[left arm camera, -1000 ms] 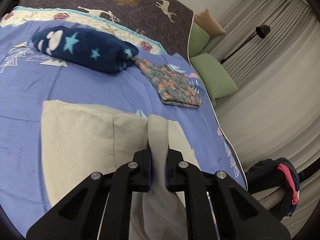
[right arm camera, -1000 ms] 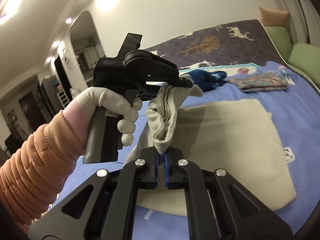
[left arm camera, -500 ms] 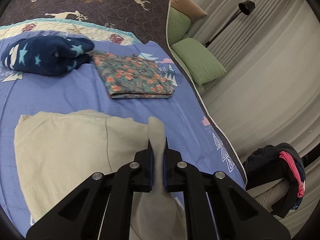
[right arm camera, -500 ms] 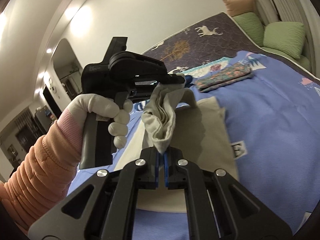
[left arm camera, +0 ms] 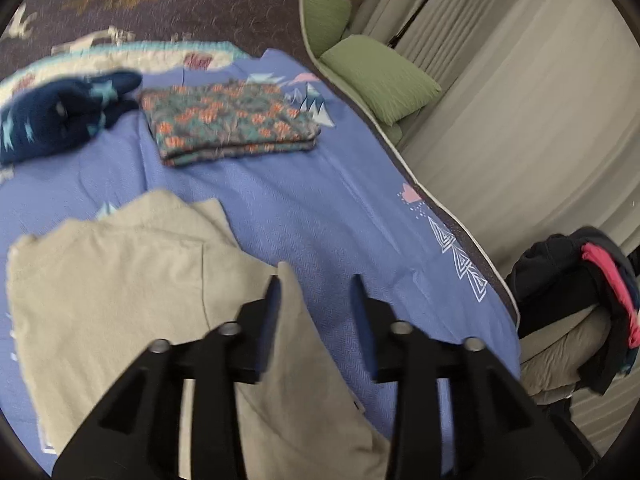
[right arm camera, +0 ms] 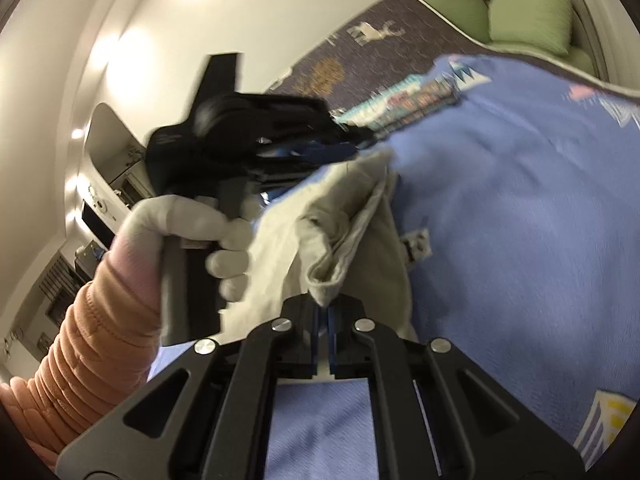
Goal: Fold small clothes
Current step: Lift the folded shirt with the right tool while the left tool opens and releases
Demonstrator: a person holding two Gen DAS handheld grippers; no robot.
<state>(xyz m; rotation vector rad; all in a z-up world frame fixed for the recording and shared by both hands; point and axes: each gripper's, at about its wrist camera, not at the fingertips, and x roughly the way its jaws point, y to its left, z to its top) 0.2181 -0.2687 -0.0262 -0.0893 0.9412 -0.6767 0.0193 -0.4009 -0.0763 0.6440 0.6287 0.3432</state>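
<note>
A beige garment lies half folded on the blue bedspread. My left gripper hovers over its right edge with its jaws opening. A corner of the cloth rests against the left finger, and the pads are not pressing on it. In the right wrist view my right gripper is shut on a bunched edge of the beige garment. The left gripper shows there too, blurred, held by a gloved hand just above the raised fold.
A folded floral garment and a rolled navy star-print piece lie farther up the bed. Green pillows sit at the bed's right side. A heap of dark and pink clothes rests beyond the right edge.
My left gripper's jaws have parted and let go of the beige fold. Both grippers have carried the fold across the garment, and the right one has rolled.
</note>
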